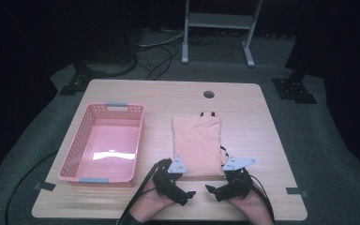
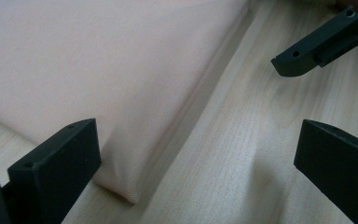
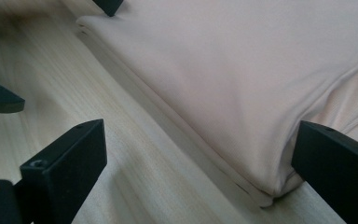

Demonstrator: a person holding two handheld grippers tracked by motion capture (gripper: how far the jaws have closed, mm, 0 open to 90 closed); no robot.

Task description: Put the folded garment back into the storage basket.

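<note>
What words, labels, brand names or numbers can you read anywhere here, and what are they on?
None can be read. The pink basket, the folded pink cloth, the wooden table and both claws, left and right, carry no visible text or numbers.

A lab or recording studio: black curtains (image 1: 37,33) close off a dark room, a lone wooden counter (image 1: 168,93) stands on grey carpet (image 1: 309,136), cables (image 1: 157,56) trail across the floor, and a metal stand (image 1: 218,21) sits behind.
</note>
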